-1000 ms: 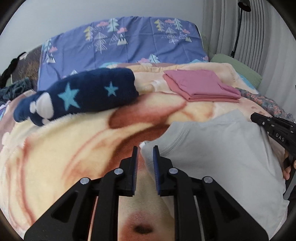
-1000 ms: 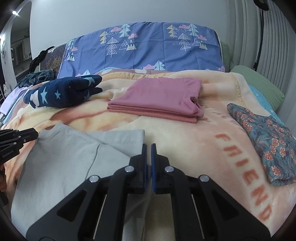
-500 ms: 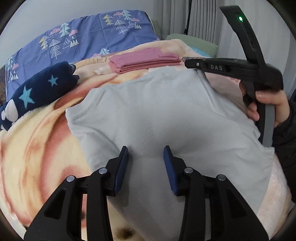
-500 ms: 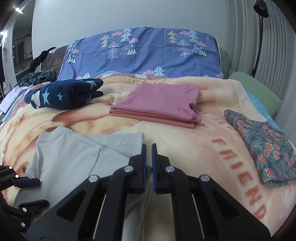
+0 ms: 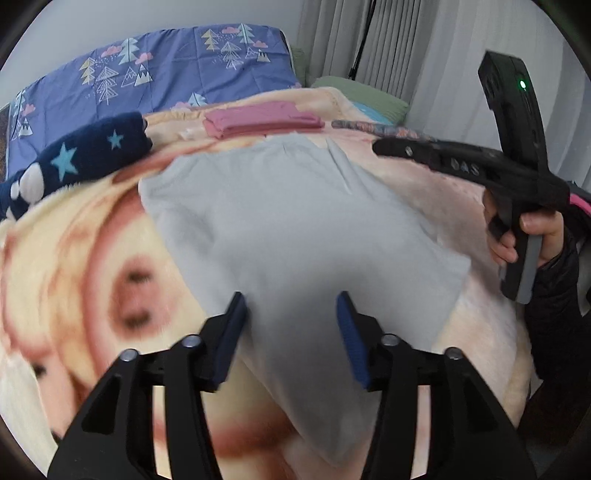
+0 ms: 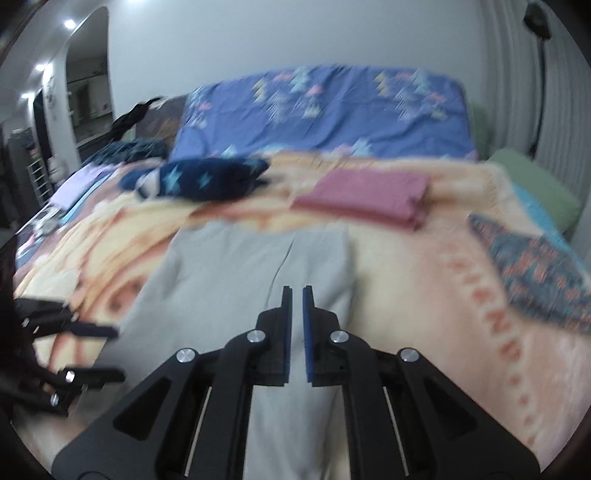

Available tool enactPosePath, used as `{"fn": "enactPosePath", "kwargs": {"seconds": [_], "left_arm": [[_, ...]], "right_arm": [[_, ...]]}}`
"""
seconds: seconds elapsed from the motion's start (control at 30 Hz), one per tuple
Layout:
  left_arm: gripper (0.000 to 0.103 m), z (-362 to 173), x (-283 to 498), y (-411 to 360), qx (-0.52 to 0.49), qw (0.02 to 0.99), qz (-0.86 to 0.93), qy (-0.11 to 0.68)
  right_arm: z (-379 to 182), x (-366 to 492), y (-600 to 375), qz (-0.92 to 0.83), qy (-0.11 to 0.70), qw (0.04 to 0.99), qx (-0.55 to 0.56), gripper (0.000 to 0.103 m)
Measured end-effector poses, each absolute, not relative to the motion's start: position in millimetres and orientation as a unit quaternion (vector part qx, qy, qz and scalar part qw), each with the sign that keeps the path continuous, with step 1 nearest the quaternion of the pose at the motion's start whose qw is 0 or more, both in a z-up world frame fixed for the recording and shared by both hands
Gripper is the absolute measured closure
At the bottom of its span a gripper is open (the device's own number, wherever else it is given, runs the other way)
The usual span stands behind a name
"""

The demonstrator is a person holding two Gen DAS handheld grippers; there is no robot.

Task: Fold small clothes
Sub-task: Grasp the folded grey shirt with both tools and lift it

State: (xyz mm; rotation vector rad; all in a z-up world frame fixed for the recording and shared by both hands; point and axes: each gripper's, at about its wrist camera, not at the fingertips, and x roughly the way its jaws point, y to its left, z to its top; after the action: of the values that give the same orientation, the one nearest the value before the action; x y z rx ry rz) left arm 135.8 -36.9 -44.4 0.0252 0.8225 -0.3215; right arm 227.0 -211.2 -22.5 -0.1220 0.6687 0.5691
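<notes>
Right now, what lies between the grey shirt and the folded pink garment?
Only a bare strip of the peach blanket separates the grey shirt from the folded pink garment; the right wrist view shows it best.

A pale wall (image 6: 221, 44) backs the bed (image 6: 461, 258), pleated curtains (image 5: 369, 48) hang alongside, and seemingly ceiling lights (image 6: 68, 24) glow.

left wrist: close, angled down over grey garment (image 5: 295, 221) | right wrist: faces headboard along bed (image 6: 424, 277) | shared: garment, bed
</notes>
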Motion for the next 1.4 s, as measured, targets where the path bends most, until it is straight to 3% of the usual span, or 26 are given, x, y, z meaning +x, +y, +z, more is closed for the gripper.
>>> {"fn": "enactPosePath", "kwargs": {"seconds": [0.13,0.27,0.3,0.33,0.4,0.67,0.9,1.2,1.23,1.27,1.33,1.4], "left_arm": [[0.042,-75,125,-38,0.008,0.885,-0.141,0.444],[0.042,-69,121,-33,-0.015,0.886,-0.137,0.442],[0.042,-66,120,-33,-0.013,0.888,-0.135,0.440],[0.042,-63,119,-32,-0.010,0.890,-0.134,0.436],[0.041,-58,121,-27,-0.015,0.895,-0.131,0.427],[0.038,-59,164,8,-0.121,0.890,-0.128,0.420],[0.038,-74,216,22,-0.167,0.873,-0.124,0.441],[0.039,-78,257,19,-0.150,0.880,-0.117,0.435],[0.048,-78,261,19,-0.149,0.882,-0.110,0.433],[0.062,-77,264,20,-0.147,0.885,-0.102,0.430],[0.080,-71,266,19,-0.142,0.890,-0.095,0.423],[0.084,-59,260,16,-0.126,0.899,-0.093,0.409]], "right_arm": [[-70,210,-226,0.224,0.376,0.895,-0.084,0.094],[-57,197,-235,0.210,0.367,0.903,-0.072,0.088],[-50,197,-237,0.212,0.366,0.904,-0.065,0.074],[-47,199,-240,0.212,0.366,0.904,-0.059,0.054],[-38,205,-250,0.221,0.368,0.903,-0.031,0.046],[-56,257,-266,0.274,0.438,0.852,0.090,0.046],[-75,297,-243,0.298,0.464,0.829,0.090,0.046],[-83,346,-218,0.348,0.471,0.804,0.103,0.067],[-83,348,-215,0.348,0.470,0.805,0.101,0.070],[-82,349,-211,0.347,0.469,0.807,0.095,0.072],[-78,345,-207,0.342,0.458,0.817,0.080,0.086],[-65,333,-202,0.326,0.432,0.839,0.048,0.088]]}}
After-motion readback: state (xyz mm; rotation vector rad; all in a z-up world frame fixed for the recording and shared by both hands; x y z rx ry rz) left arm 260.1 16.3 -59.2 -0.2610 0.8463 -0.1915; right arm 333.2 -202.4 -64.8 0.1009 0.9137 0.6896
